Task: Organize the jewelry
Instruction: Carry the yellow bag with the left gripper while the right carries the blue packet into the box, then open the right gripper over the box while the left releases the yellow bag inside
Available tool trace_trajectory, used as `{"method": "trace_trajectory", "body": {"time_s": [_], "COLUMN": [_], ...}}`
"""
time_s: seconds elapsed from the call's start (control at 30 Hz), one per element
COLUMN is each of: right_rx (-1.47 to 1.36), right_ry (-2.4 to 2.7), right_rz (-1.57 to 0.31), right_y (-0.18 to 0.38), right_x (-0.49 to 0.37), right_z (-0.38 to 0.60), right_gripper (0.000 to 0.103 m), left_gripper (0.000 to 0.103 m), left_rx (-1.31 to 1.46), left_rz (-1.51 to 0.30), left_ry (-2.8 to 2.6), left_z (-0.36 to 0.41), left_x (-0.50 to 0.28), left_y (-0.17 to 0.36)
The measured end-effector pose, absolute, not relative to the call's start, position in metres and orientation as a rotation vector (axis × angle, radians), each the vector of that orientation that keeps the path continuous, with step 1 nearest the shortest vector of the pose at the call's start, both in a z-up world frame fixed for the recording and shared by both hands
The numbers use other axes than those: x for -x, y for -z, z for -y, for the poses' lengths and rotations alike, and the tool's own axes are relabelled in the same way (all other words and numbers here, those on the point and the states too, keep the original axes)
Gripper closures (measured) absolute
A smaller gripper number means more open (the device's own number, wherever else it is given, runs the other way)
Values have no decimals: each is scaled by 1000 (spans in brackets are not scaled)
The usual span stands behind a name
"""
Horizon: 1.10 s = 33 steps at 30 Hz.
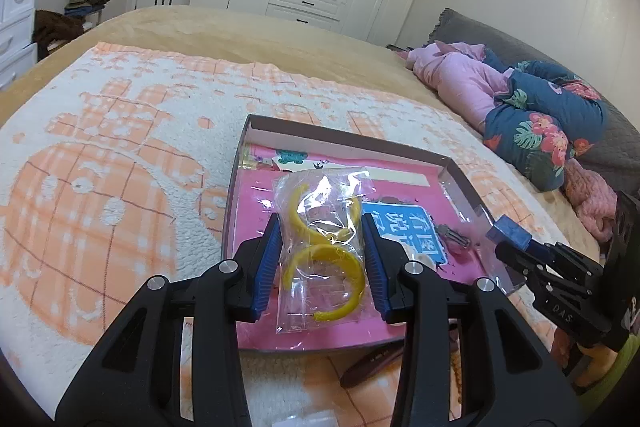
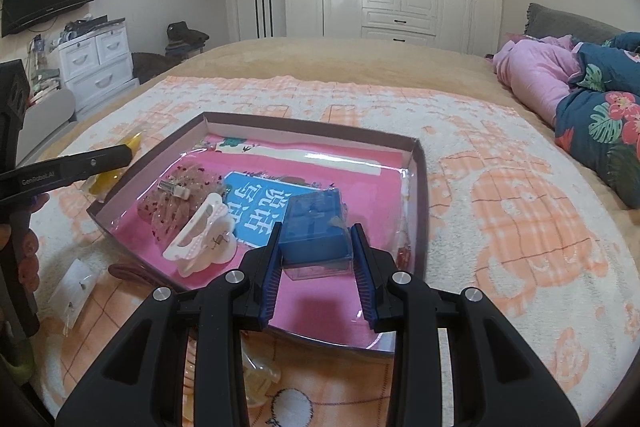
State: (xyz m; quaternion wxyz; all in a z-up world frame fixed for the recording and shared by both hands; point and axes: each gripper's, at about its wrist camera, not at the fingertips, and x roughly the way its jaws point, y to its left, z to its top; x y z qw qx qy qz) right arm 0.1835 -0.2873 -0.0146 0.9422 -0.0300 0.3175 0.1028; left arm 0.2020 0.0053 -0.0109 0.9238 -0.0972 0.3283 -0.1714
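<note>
Your left gripper point(image 1: 320, 259) is clamped on a clear plastic bag point(image 1: 320, 251) holding two yellow hoop earrings point(image 1: 324, 267), held above the pink-lined tray point(image 1: 460, 171). Your right gripper point(image 2: 316, 267) pinches a small blue jewelry box point(image 2: 316, 227) just over the same tray, beside a white hair claw point(image 2: 200, 235) and a pink glittery clip point(image 2: 172, 199). "GenRobot.AI" reads on the left gripper's finger point(image 2: 76, 169), "DAS" on the right tool's body point(image 1: 560, 307); the tray's blue label point(image 2: 256, 203) carries Chinese characters.
</note>
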Motion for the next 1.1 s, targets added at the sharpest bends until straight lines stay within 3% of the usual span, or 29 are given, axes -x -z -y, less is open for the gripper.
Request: {"method": "trace_trajectory", "body": {"time_s": [0.9,1.1], "right_rx": [22,-7], "right_ry": [-228,-216], "right_rz": [-760,-738], "right_y": [40,35], "right_x": [-190,-182], "right_z": [279,285], "right_gripper": [71,60], "left_gripper": [70,65], "left_rx": [226,237], "left_rz": [-729,-723], "left_ry": [345,344], "left_z": [-10,-12], "left_x": [-213,-209], "left_y": [36,32]}}
